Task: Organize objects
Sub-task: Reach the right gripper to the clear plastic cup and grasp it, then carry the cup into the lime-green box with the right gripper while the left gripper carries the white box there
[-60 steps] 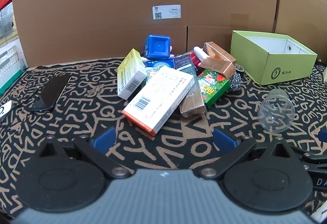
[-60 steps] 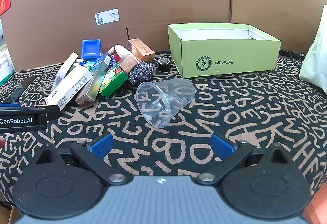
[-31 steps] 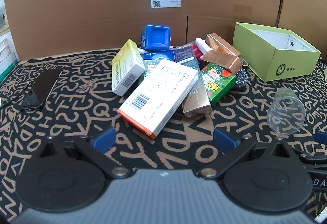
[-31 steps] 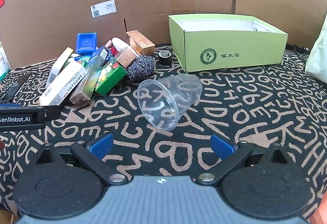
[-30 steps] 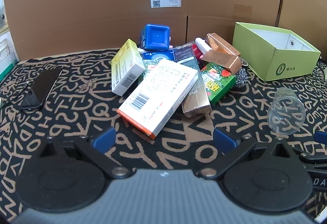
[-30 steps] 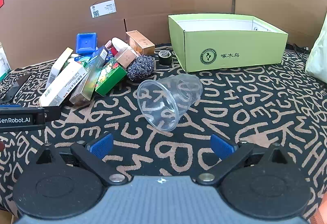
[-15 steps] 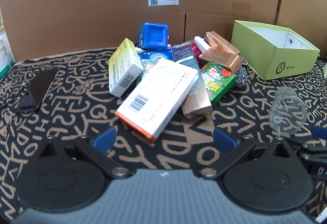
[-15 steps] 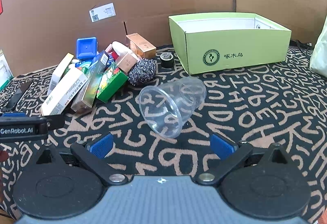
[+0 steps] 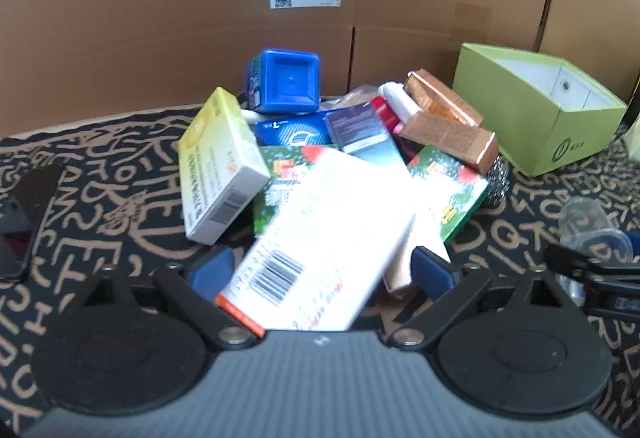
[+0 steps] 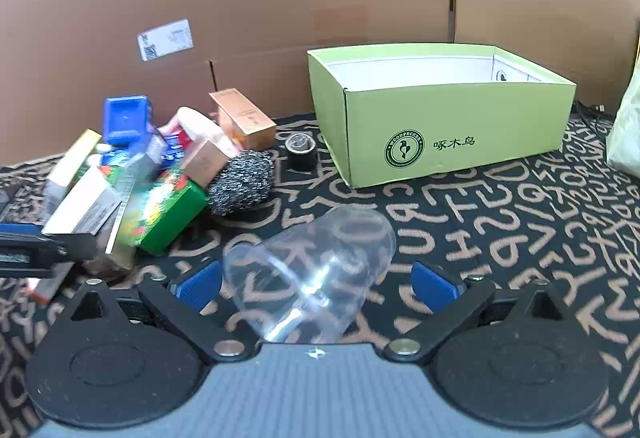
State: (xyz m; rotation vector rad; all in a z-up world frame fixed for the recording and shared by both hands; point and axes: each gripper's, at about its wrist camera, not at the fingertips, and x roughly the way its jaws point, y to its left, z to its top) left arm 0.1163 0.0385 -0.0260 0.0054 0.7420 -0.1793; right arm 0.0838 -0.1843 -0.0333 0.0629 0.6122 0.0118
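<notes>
A heap of small boxes lies on the patterned cloth. My left gripper is open, its blue pads on either side of the white box with a barcode and orange edge on top of the heap. My right gripper is open around a clear plastic cup lying on its side, mouth toward the camera. An open green cardboard box stands behind the cup; it also shows in the left wrist view. I cannot tell whether the pads touch either thing.
The heap holds a yellow-white box, a blue cube, copper boxes, green boxes, a steel scourer. A black tape roll sits beside it. A phone lies left. Cardboard walls stand behind.
Both grippers have moved forward. The white box now sits between the left pads and the cup between the right pads. Both stay open.
</notes>
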